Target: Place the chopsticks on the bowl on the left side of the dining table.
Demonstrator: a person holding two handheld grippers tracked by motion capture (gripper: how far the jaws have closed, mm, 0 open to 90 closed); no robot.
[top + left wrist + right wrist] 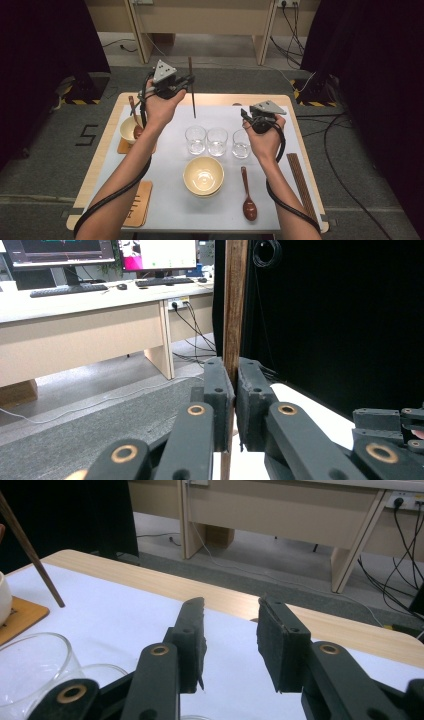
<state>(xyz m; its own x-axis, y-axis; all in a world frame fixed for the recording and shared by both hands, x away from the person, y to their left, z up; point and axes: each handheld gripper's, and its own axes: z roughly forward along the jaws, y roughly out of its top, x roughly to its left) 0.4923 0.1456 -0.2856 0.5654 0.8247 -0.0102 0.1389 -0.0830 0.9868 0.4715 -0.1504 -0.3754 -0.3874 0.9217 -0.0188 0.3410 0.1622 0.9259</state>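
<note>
My left gripper (187, 82) is raised over the back left of the table, shut on a dark wooden chopstick (192, 95) that stands nearly upright, its tip just above the white mat. In the left gripper view the chopstick (235, 305) is pinched between the pads (220, 390). My right gripper (246, 116) hovers above the right-hand glass (241, 144). Its jaws (231, 615) stand open with nothing between them. The chopstick (30, 550) slants at the left edge of that view.
Three clear glasses (217, 141) stand in a row mid-table. In front of them are a cream bowl (203, 175) and a brown spoon (247, 197). More chopsticks (301, 185) lie at the right edge. A second bowl (129, 128) with a spoon sits at the left, and a wooden coaster (140, 202) lies at the front left.
</note>
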